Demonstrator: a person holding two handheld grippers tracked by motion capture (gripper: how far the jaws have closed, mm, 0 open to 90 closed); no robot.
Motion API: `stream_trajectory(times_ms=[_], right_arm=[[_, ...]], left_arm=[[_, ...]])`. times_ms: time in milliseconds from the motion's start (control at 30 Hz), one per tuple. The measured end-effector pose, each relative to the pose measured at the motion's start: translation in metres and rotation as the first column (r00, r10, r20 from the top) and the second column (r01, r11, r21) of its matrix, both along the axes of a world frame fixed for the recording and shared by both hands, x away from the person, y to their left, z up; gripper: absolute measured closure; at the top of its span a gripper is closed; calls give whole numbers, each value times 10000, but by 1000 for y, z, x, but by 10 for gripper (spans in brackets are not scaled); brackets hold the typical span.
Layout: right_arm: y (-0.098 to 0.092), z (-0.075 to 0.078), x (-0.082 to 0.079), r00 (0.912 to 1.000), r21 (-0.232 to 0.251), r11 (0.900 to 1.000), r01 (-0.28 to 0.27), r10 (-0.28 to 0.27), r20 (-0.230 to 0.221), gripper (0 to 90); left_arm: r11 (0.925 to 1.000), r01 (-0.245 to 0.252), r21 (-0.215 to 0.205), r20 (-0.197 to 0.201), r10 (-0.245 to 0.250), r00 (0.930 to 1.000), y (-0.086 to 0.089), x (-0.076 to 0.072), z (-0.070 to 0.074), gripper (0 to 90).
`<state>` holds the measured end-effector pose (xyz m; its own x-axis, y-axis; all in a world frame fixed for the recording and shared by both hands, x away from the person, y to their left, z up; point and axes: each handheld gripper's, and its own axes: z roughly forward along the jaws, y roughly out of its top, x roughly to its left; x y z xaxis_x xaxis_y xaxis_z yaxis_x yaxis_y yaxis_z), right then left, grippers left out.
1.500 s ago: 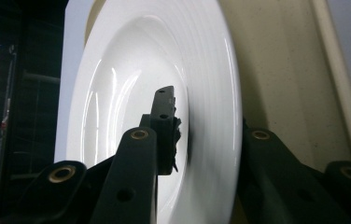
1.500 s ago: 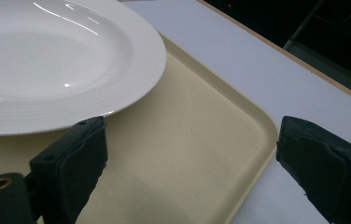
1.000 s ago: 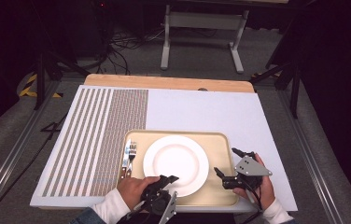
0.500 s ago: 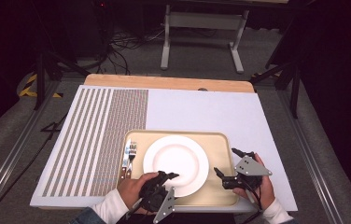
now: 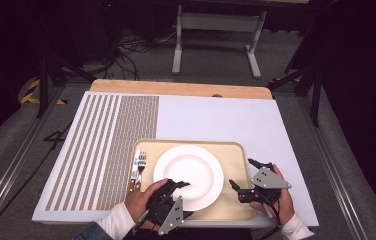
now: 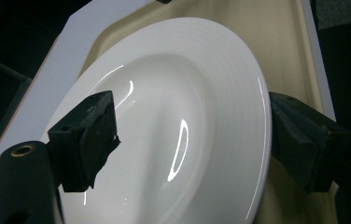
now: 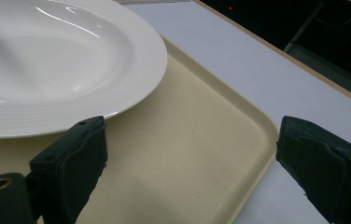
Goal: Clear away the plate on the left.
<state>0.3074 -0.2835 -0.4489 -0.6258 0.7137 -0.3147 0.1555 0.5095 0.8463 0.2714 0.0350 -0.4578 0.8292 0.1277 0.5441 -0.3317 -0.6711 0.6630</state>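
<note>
A white plate (image 5: 188, 172) lies flat on a beige tray (image 5: 236, 150) near the table's front edge. My left gripper (image 5: 176, 185) is at the plate's near rim; in the left gripper view its jaws have just been opening. The left gripper (image 6: 192, 116) now stands open, with the plate (image 6: 178, 93) between the jaws and the pads not pressing on it. My right gripper (image 5: 242, 173) is open astride the tray's right rim. In the right gripper view my right gripper (image 7: 192, 140) has one jaw over the tray (image 7: 187, 140) beside the plate (image 7: 47, 60), the other past the rim.
Two forks (image 5: 138, 167) lie on the tray's left side. A grey striped mat (image 5: 101, 145) covers the left part of the white board (image 5: 216, 120). A wooden edge (image 5: 176, 87) runs along the back, with a metal stand (image 5: 216, 30) and cables on the floor behind.
The left gripper's jaws stand wider apart around the plate's near rim than before. The plate, the tray and the right hand have stayed put.
</note>
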Motion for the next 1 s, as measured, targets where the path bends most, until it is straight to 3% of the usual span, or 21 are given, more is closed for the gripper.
stream_trajectory(times_ms=[533,1000], right_arm=[[0,1,0,10000,-4,10000,-23,23,40,99],[-1,1,-1,10000,2,10000,-24,24,37,99]], left_arm=[[9983,246,-524,-486,-272,9984,9,1,10,165],[9969,59,-781,-456,-95,9989,13,2,15,165]])
